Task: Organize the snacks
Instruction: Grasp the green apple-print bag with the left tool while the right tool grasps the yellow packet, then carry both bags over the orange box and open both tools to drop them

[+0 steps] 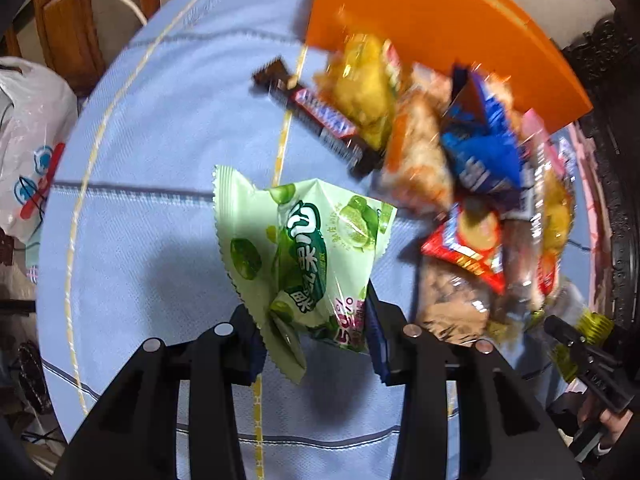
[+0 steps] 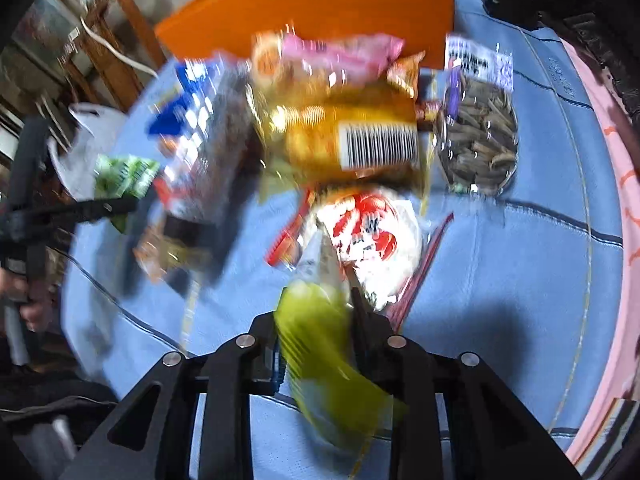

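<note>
Two tongs are clenched: the left tongs grasp a green snack packet above the blue-clothed counter, the right tongs a yellow-green packet. The snack pile lies beside the orange board at the counter's far edge.

Left gripper jaws clamp green snack packet above blue tablecloth.
</note>
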Available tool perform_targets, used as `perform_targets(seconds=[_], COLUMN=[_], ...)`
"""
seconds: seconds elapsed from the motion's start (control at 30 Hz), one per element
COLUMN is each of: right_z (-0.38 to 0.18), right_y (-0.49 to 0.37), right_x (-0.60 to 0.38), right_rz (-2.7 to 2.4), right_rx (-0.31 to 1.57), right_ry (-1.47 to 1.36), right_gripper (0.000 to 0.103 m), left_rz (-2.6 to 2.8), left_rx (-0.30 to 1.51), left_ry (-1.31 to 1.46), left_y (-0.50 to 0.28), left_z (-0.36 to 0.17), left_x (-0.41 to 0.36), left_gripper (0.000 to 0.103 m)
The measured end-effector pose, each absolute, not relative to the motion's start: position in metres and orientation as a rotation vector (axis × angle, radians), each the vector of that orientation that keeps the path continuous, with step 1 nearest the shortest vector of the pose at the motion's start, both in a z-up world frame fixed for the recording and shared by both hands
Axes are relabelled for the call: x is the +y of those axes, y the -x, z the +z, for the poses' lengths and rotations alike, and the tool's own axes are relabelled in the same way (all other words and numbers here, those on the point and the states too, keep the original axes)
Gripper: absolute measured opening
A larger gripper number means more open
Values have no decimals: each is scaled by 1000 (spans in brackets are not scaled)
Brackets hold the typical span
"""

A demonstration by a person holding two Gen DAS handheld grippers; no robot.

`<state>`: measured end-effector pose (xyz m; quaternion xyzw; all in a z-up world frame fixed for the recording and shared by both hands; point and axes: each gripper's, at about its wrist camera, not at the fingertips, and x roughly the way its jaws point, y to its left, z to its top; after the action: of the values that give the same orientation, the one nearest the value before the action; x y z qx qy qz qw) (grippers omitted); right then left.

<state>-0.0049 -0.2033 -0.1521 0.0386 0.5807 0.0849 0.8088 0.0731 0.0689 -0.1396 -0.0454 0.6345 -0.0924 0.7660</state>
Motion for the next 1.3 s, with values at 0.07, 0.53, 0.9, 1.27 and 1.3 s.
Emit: perform_targets(seconds=[0.07,0.53,0.9,1.27,1.3], right_z=[-157,-139,-101,-17,-12], right_y=[7,6,-1,-81,-89], right_x=[-200,-214,-247,-270,-272], right_rz=[207,204,255,256,252], right_rx=[1242,1242,1145,850,833], right_ry=[-83,-143,-339,-440,-448], right_gripper=[57,24,25,25,25], left_rz=[-197,-191,-229,-308,-306], left_rx=[1399,1390,1235,1033,1017], left_ry=[91,44,141,115,101], left_y=[-73,-90,-76,-160,-175], left_z=[-150,-151,-75,14,20], left_x=[71,55,66,16,5], left_gripper=[40,46,38,39,39])
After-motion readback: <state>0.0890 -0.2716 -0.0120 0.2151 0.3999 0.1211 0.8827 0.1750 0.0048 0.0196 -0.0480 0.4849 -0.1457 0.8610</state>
